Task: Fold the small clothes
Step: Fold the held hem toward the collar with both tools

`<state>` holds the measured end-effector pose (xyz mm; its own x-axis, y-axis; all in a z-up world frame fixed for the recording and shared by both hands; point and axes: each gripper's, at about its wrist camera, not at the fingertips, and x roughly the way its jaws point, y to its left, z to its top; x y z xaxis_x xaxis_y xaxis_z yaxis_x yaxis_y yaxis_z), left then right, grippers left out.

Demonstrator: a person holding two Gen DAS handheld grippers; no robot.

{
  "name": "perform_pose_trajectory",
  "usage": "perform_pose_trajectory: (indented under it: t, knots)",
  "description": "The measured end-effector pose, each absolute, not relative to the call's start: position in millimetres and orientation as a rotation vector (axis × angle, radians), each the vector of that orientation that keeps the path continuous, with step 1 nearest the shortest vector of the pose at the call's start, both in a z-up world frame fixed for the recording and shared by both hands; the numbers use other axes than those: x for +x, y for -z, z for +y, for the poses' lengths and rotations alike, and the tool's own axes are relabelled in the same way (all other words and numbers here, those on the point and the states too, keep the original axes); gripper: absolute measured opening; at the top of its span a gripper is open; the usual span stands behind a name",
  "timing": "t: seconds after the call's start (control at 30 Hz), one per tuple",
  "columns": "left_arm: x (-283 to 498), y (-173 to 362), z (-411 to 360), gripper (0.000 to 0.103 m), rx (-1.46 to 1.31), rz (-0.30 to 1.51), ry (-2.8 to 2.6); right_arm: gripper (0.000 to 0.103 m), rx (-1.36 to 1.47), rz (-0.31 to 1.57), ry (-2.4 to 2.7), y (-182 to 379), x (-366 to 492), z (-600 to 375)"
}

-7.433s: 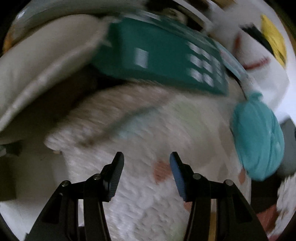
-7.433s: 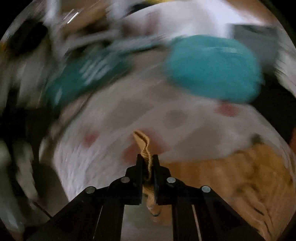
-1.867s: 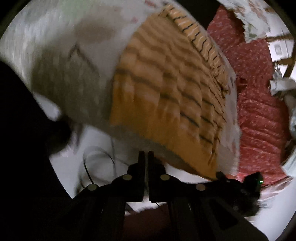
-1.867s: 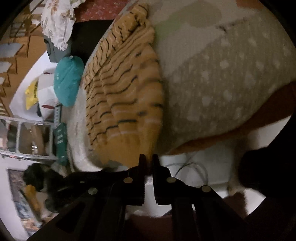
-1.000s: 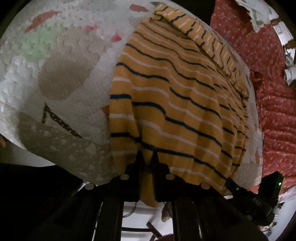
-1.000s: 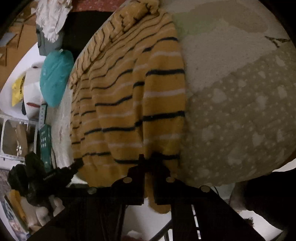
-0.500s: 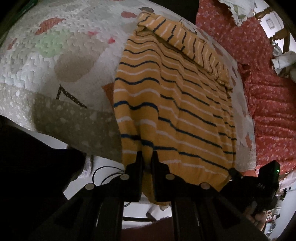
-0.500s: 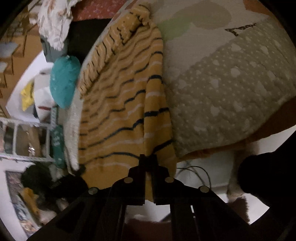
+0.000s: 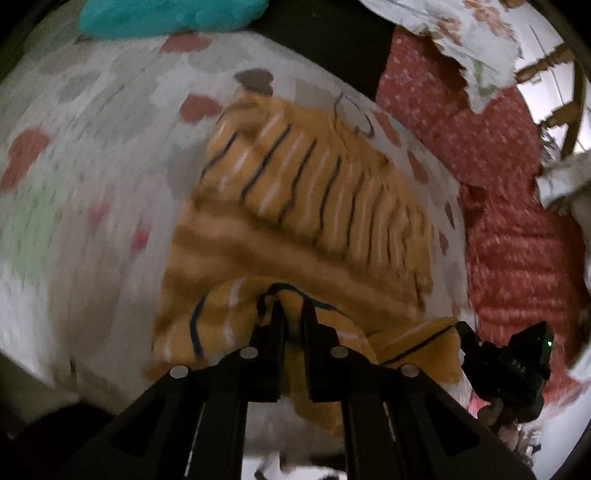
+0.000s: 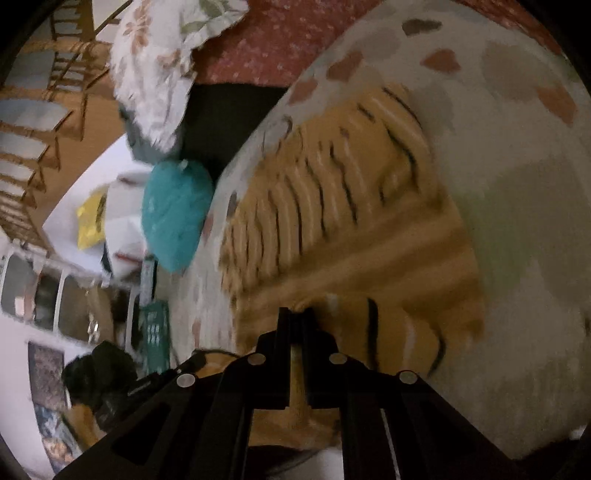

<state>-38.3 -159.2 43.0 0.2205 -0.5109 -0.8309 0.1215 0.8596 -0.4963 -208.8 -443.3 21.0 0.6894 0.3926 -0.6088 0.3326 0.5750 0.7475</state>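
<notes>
A small orange sweater with dark and white stripes (image 9: 295, 206) lies on a white quilt with coloured patches (image 9: 74, 184). My left gripper (image 9: 292, 310) is shut on the sweater's near hem, which is lifted and doubled over the body. My right gripper (image 10: 295, 314) is shut on the hem at the other corner of the sweater (image 10: 332, 221). The right gripper's black body shows at the lower right of the left wrist view (image 9: 506, 358). Both views are motion-blurred.
A teal cushion (image 10: 173, 214) lies at the quilt's far edge and shows in the left wrist view (image 9: 166, 14). Red patterned bedding (image 9: 498, 184) lies to the right. A floral cloth (image 10: 162, 55) and wooden stairs (image 10: 33, 110) are behind.
Both grippers have carried the sweater's hem up and forward over the body, so the lower part is doubling over. A second ago the sweater lay flat and stretched.
</notes>
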Motion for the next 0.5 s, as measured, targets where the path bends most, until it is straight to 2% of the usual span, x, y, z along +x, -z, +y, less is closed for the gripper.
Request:
perform_pose_trajectory:
  t: [0.27,0.33,0.37,0.4,0.5]
  knots:
    - [72,-17,-194,0.010,-0.508,1.297,0.432,0.010,0.876,0.833,0.221,11,-117,-498]
    - [78,-23,-188,0.010,-0.540,1.264,0.464,0.024,0.871,0.826,0.251,13,-116,-507]
    - [78,-26,-185,0.013,-0.537,1.244,0.474,0.041,0.859,0.823,0.252,10,-115,-508]
    - [77,-30,-182,0.019,-0.524,1.228,0.474,0.054,0.827,0.809,0.245,3,-116,-508]
    - [68,-39,-172,0.033,-0.482,1.186,0.462,0.056,0.695,0.798,0.217,-15,-118,-495]
